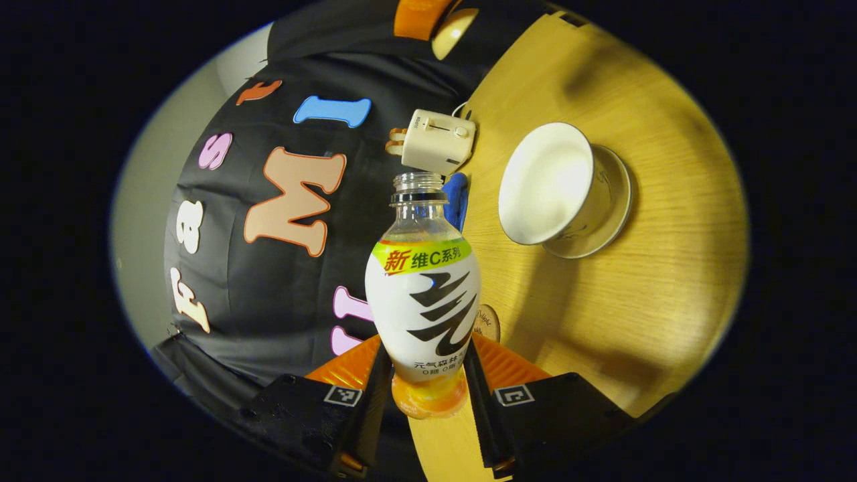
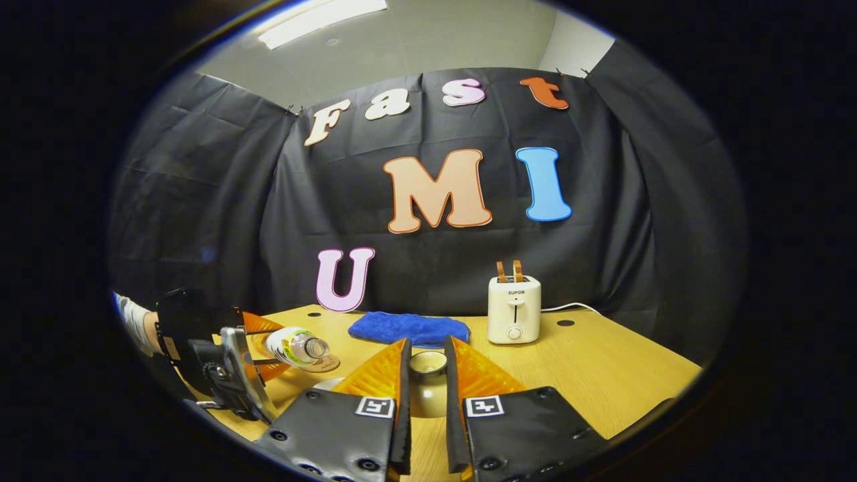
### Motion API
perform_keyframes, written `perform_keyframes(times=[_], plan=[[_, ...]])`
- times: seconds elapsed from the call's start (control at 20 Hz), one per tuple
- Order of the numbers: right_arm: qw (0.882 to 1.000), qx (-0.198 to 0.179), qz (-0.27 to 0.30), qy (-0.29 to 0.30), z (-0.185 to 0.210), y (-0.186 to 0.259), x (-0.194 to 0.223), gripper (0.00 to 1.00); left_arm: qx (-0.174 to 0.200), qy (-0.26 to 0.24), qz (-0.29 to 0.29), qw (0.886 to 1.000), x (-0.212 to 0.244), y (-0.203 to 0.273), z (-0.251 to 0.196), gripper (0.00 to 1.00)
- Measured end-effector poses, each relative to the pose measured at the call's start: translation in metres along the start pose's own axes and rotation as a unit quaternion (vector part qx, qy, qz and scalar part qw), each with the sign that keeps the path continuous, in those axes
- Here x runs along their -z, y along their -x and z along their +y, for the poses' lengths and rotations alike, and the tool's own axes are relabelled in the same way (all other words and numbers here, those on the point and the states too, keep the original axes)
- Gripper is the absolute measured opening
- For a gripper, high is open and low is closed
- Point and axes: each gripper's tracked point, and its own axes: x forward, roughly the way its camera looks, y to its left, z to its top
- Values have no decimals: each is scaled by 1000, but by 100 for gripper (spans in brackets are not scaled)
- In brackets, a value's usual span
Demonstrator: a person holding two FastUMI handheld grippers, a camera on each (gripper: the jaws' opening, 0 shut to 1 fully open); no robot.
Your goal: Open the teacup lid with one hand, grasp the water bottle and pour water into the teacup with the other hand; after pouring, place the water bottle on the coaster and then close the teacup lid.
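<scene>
Bottle tipped, mouth short of cup.
water bottle (image 1: 423,294) clamped by left gripper (image 1: 428,395); teacup (image 1: 549,184) lies right. lid (image 2: 427,365) pinched by right gripper (image 2: 428,375).

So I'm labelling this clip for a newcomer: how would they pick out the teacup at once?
Start at the wooden table and find the cream toaster at its back edge. Near it, apart from the blue cloth, stands the teacup on a saucer. It is the one white, open, lidless bowl shape there.
</scene>
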Motion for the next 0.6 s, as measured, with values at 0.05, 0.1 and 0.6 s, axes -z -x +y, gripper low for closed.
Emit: perform_keyframes(times=[0.05,0.1,0.6], plan=[[1000,0,0,0,0,1,1,27,0,-11,-1,1000,1,2,1,57],[1000,0,-1,0,-1,0,0,26,1,-22,1,1000,1,1,0,57],[1000,0,1,3,1,0,2,22,5,-122,3,993,-2,-3,8,55]])
